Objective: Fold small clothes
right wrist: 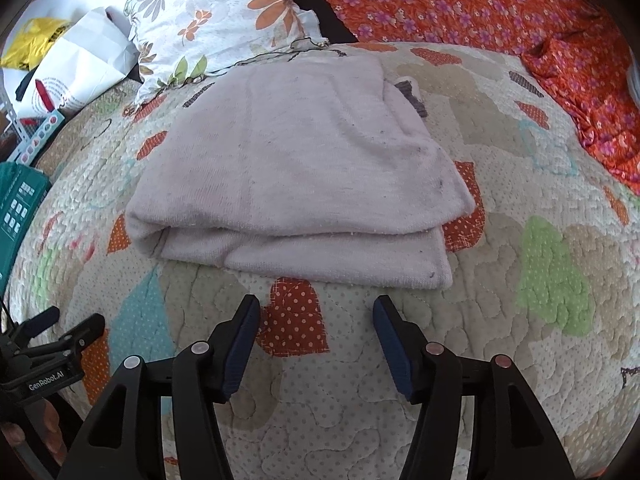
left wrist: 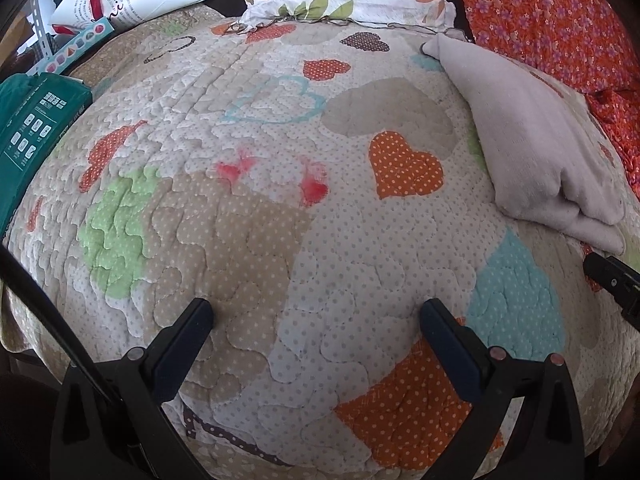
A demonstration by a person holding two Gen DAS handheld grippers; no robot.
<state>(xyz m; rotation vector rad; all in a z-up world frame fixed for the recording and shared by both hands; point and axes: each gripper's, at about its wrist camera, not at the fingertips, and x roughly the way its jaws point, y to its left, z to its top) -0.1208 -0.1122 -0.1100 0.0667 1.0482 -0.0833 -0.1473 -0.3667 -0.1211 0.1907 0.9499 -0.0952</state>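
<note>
Both my tools, left tool [left wrist: 316, 316] and right tool [right wrist: 316, 314], are hovering spread and empty over the quilt [left wrist: 256, 240], pale garment [right wrist: 296, 176] lying folded just ahead, so fold looks done.

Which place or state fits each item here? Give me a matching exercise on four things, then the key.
Things:
1. folded pale cloth
2. right claw
3. floral pillow
4. green box

Places or states:
A. at the quilt's left edge
B. open, nothing between its fingers, just short of the cloth's near edge
C. lying in layers on the quilt
D. beyond the cloth, at the quilt's far edge

Pairs: 1-C, 2-B, 3-D, 4-A
</note>
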